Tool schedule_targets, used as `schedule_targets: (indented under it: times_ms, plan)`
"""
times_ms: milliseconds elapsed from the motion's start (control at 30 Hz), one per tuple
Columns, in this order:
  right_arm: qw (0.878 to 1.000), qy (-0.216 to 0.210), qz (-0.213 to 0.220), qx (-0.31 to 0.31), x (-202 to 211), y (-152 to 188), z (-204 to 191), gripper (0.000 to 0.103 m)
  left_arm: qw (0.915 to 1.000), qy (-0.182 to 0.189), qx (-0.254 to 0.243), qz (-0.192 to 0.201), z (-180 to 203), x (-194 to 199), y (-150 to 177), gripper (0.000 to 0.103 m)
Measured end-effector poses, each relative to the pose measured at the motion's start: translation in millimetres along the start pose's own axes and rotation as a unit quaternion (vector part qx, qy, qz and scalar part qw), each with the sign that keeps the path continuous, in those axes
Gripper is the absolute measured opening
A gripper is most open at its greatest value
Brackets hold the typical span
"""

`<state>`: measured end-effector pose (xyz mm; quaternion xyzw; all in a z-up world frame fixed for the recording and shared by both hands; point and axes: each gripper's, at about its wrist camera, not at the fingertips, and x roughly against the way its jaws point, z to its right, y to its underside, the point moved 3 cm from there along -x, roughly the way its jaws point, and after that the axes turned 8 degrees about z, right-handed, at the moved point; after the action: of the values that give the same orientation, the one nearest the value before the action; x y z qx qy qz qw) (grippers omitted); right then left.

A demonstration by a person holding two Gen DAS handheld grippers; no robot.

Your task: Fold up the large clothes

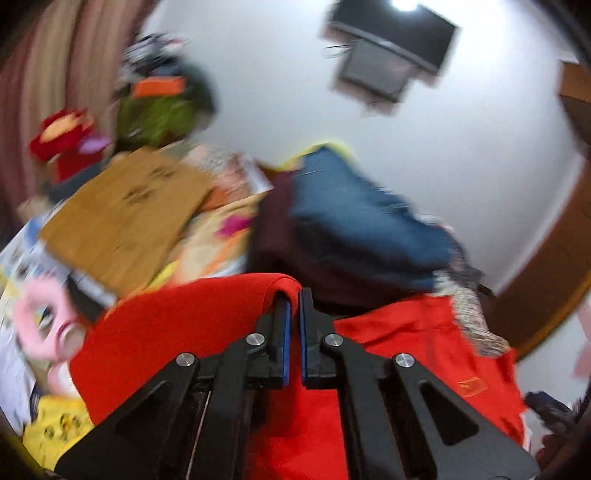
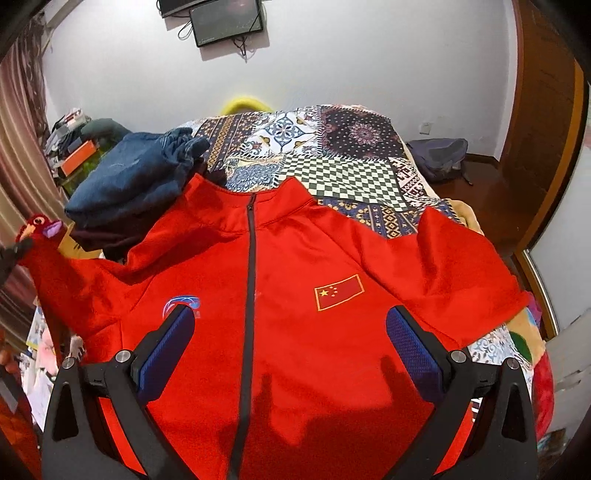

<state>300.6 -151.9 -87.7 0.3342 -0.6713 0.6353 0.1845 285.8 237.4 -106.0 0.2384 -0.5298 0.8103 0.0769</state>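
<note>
Left gripper [image 1: 294, 295]: jaws pinched together on a fold of the red jacket [image 1: 177, 332]; cloth drapes over the tip of one finger and hangs off to the side. The left wrist view is smeared by motion blur, so fine detail is lost.

Right gripper [image 2: 290, 325]: jaws spread wide, nothing between the blue pads [image 2: 168, 350], poised above the jacket chest. Shadows of its fingers fall on the cloth just below.

Jacket [image 2: 295, 332]: lies front up on a patterned bedspread [image 2: 332, 155], zip [image 2: 249, 295] closed and running up to the collar. Flag patch [image 2: 339, 291] on one breast, round blue logo [image 2: 181, 302] on the other, partly behind a pad. One sleeve lies folded across towards the bed edge beside the flag; the other sleeve runs out to the far side of the frame, where a dark object touches its end. Cannot tell whether that is the left gripper.

Beyond the collar: a heap of blue clothes [image 2: 133, 177] touching the jacket's shoulder, with a dark maroon garment [image 1: 273, 236] under it. Beside the heap, a brown cardboard sheet [image 1: 122, 214].

Far: white wall with a dark screen [image 2: 227, 22], cables hanging below it. Wooden door [image 2: 546, 129] to one side, a grey bag [image 2: 439, 155] on the floor near it.
</note>
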Motion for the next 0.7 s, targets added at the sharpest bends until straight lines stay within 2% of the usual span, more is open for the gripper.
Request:
schedule_targets:
  times_ms: [133,267,367,500,567,633,700]
  plan:
    - [1.0,0.004,0.005,-0.006,6.2,0.7,11.5,0.103,0.9961,0.072,-0.049,-0.015,68.5,-9.0,-0.1,0.002]
    - [1.0,0.013,0.014,-0.016,13.4,1.1,26.7,0.103,0.9866,0.12,-0.085,-0.072,123.7,-34.6,29.2,0.002]
    - [0.999,0.015,0.015,-0.024,16.5,2.7,36.6,0.103,0.9768,0.125,-0.114,-0.131,149.9,-59.1,68.4,0.002]
    - [0.999,0.016,0.014,-0.031,20.1,6.4,44.3,0.103,0.9566,0.125,-0.132,-0.227,160.6,-87.6,129.9,0.002]
    - [0.999,0.017,0.013,-0.034,20.3,7.5,47.4,0.103,0.945,0.125,-0.139,-0.269,164.4,-87.6,158.7,0.002]
    - [0.999,0.016,0.013,-0.039,20.5,8.7,49.7,0.103,0.9385,0.128,-0.14,-0.289,163.8,-83.3,173.2,0.002]
    - [0.999,0.013,0.011,-0.044,19.4,9.1,49.5,0.103,0.9372,0.131,-0.138,-0.292,162.3,-75.2,176.4,0.008]
